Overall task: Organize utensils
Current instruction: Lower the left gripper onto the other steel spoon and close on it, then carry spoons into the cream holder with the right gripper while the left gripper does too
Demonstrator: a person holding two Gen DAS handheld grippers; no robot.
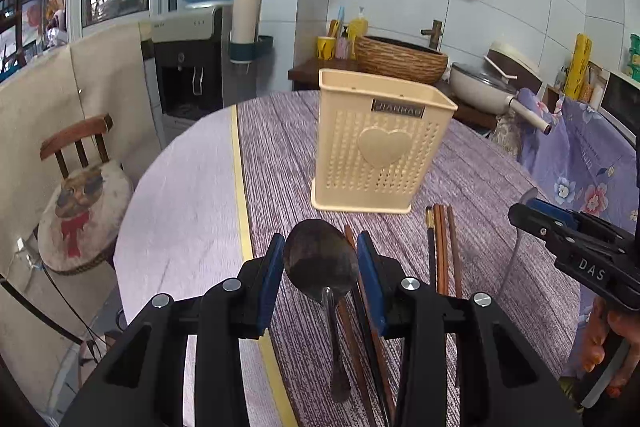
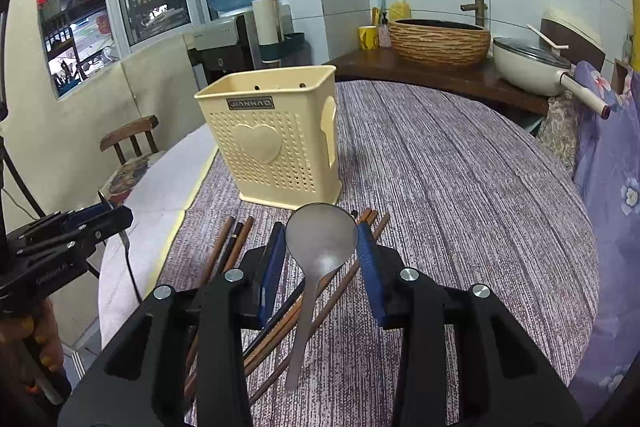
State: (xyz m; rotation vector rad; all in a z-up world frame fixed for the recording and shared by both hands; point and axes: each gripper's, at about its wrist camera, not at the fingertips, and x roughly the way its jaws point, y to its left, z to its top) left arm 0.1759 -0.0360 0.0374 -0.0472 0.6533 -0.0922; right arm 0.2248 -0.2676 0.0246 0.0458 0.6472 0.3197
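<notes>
A cream perforated utensil holder (image 1: 380, 147) (image 2: 272, 143) with a heart on its front stands upright on the purple-grey tablecloth. My left gripper (image 1: 320, 247) is shut on the bowl of a dark metal spoon (image 1: 320, 263), handle hanging back towards the camera. My right gripper (image 2: 322, 235) is shut on the bowl of a grey metal spoon (image 2: 320, 247) in the same way. Both spoons are held above the table, in front of the holder. Several brown and black chopsticks (image 1: 440, 251) (image 2: 236, 239) lie on the cloth below. Each view shows the other gripper at its edge.
The round table's edge (image 1: 132, 211) drops off at the left beside a wooden chair (image 1: 80, 187). A water dispenser (image 1: 188, 67) stands behind. A woven basin (image 2: 440, 43) and a white pan (image 2: 528, 63) sit on a counter beyond. Floral cloth (image 2: 612, 167) borders the right.
</notes>
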